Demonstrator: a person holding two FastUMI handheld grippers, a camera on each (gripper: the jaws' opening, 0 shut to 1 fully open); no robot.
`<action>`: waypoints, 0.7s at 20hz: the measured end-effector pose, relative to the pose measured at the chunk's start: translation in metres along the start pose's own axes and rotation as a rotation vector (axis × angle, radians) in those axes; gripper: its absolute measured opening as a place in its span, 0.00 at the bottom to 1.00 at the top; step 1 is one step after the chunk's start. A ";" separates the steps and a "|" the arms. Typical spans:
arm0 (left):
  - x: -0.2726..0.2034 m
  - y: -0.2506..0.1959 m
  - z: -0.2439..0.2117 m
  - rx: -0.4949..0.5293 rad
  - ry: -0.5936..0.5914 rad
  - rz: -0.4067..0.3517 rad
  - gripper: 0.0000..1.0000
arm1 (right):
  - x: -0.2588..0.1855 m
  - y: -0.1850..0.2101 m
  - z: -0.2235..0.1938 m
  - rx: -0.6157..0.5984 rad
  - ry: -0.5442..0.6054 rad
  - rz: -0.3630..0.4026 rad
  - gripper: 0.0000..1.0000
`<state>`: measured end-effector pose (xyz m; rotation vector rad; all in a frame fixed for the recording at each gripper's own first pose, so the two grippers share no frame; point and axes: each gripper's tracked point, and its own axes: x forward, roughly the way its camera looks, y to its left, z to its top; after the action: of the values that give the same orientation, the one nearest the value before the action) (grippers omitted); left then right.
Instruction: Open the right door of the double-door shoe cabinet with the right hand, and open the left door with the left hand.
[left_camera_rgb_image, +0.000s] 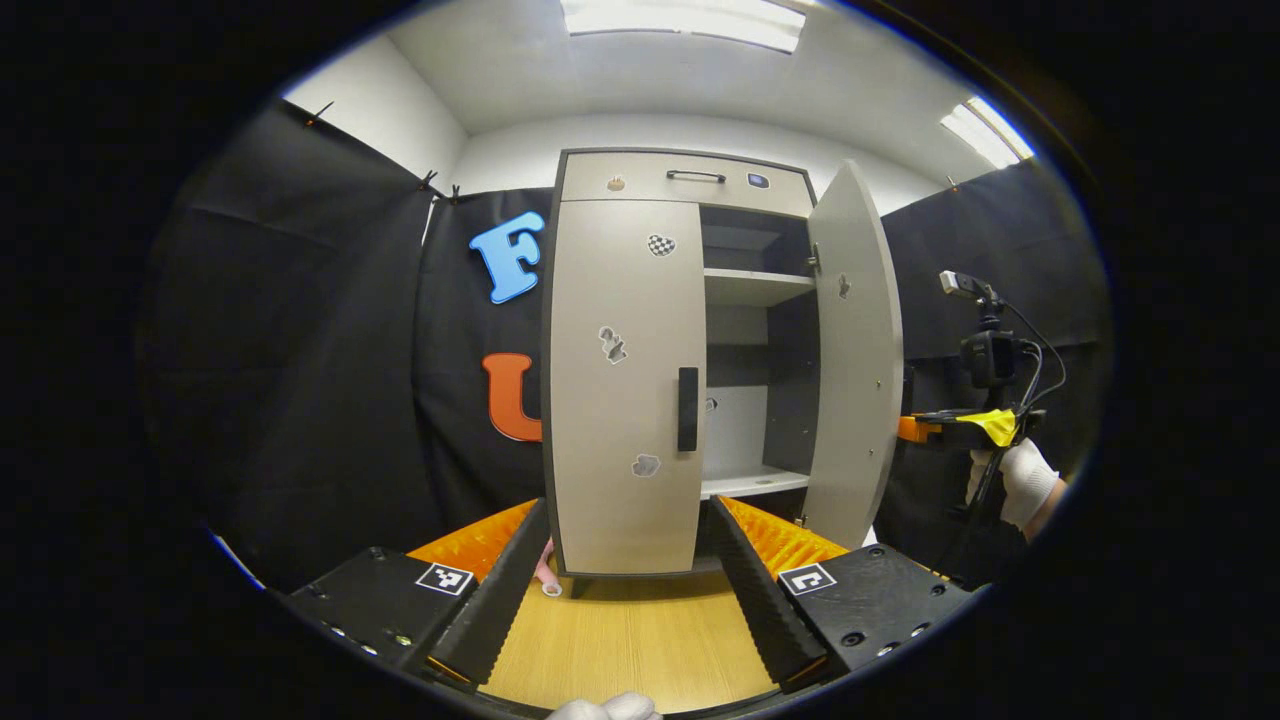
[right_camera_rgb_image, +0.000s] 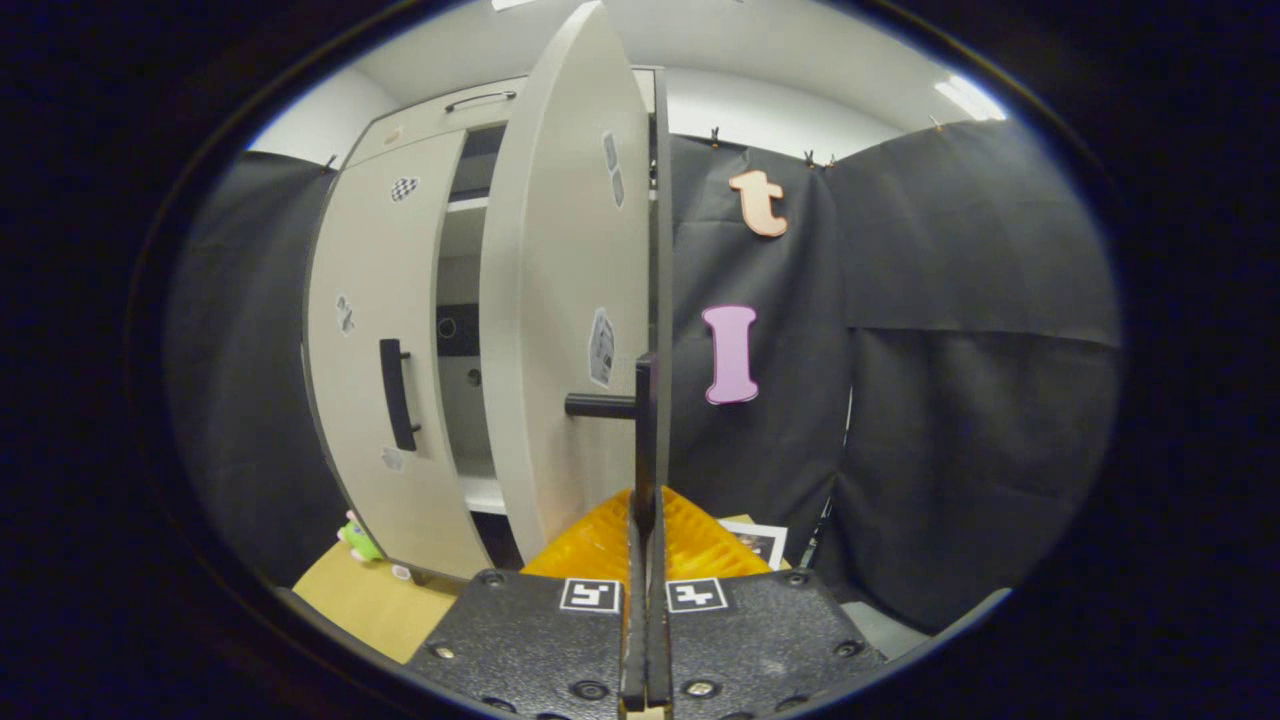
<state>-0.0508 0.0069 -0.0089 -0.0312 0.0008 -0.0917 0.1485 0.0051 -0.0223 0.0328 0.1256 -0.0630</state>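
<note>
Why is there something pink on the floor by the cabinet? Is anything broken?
Nothing looks broken. A small pink thing lies on the wooden floor at the closed left door's bottom corner, too small to identify. The right door stands open.

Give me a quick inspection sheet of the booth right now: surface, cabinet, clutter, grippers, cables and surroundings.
Surface: wooden floor under the cabinet.
Job's things: right door swung open, shelves showing; left door closed, its handle untouched.
Clutter: small pink item by the cabinet foot.
Grippers: left gripper open, facing the left door; right gripper shut on the right door's handle.
Cables: black leads on a camera stand.
Surroundings: black cloth walls, ceiling lights.
</note>
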 end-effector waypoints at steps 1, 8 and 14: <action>0.004 -0.003 -0.001 -0.002 0.000 -0.005 0.95 | 0.000 -0.007 0.000 -0.005 0.003 -0.007 0.04; 0.027 -0.043 -0.002 0.010 0.022 0.018 0.95 | 0.004 -0.019 -0.002 0.016 0.022 0.102 0.04; 0.036 -0.073 -0.010 0.003 0.060 0.048 0.95 | 0.006 -0.014 0.000 0.028 0.035 0.187 0.04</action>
<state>-0.0219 -0.0697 -0.0171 -0.0250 0.0617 -0.0446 0.1535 -0.0094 -0.0230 0.0739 0.1564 0.1229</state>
